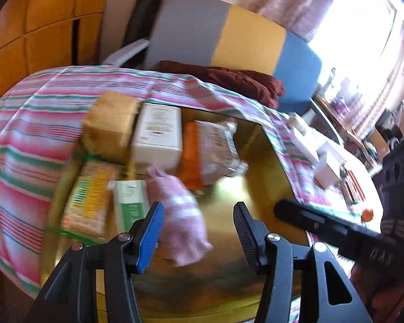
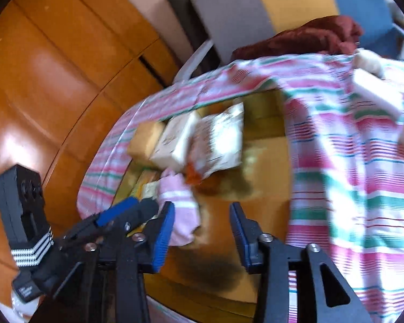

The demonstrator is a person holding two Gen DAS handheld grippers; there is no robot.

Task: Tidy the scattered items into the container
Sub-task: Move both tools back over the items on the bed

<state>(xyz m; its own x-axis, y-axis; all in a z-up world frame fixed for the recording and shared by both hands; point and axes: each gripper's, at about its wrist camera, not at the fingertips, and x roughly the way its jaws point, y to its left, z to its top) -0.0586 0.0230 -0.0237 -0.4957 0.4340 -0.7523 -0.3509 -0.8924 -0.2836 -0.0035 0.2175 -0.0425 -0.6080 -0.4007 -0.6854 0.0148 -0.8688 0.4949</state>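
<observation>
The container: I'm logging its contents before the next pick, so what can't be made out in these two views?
- Box labels: motion blur makes the print on the white box and green-and-white carton unreadable, left wrist view.
- Container near wall: hidden behind both grippers, right wrist view.
- White boxes on the striped cloth: cut off by the right edge, right wrist view.

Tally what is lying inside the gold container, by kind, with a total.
Boxes and cartons: 2, white box, green-and-white carton
Wrapped packets: 2, yellow-green packet, clear packet
Bread loaf: 1
Pink sock: 1
Orange item: 1
Total: 7
</observation>
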